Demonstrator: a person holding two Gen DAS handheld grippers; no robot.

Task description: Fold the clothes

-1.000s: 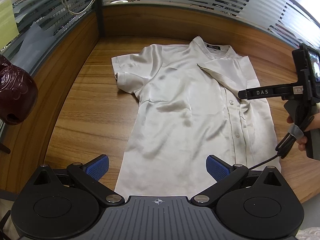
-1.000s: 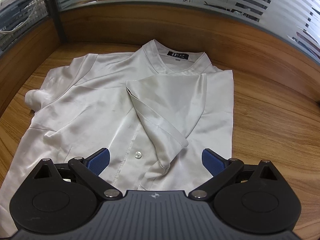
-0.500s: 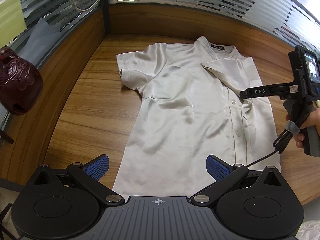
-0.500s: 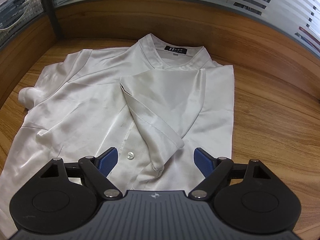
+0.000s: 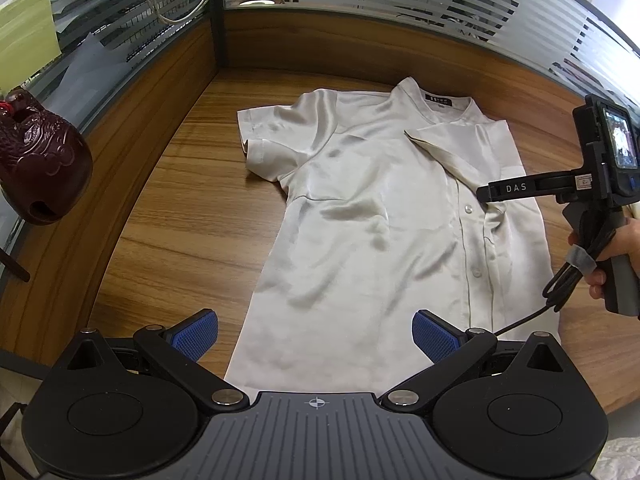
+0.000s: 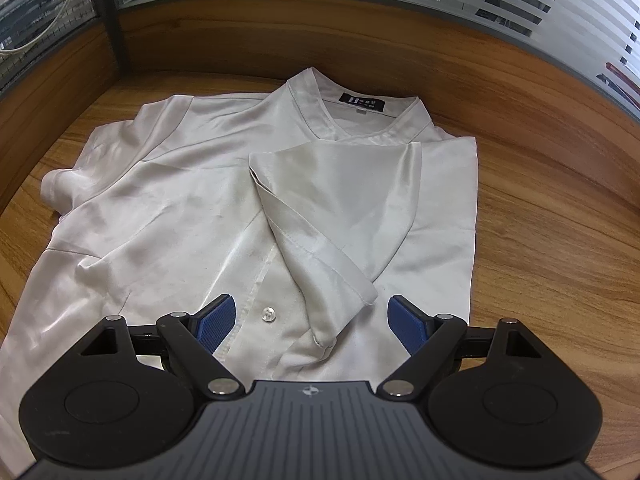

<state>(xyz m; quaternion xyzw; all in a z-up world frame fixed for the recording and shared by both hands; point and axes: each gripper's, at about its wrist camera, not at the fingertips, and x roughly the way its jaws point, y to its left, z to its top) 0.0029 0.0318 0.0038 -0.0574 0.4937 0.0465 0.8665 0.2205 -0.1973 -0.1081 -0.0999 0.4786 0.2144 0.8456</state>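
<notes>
Wooden desk (image 5: 192, 208) holds a cream shirt (image 5: 360, 216), both the left gripper (image 5: 316, 334) and right gripper (image 6: 310, 318) gaping above its hem and folded sleeve (image 6: 332, 216).

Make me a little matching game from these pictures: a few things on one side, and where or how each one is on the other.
Things:
1. shirt's far sleeve
2. folded sleeve
3. dark red carved ornament
4. neck label

States:
a. black, inside the collar
b. on the ledge beside the desk
c. spread out on the wood
d. laid across the button placket

Pairs: 1-c, 2-d, 3-b, 4-a
</notes>
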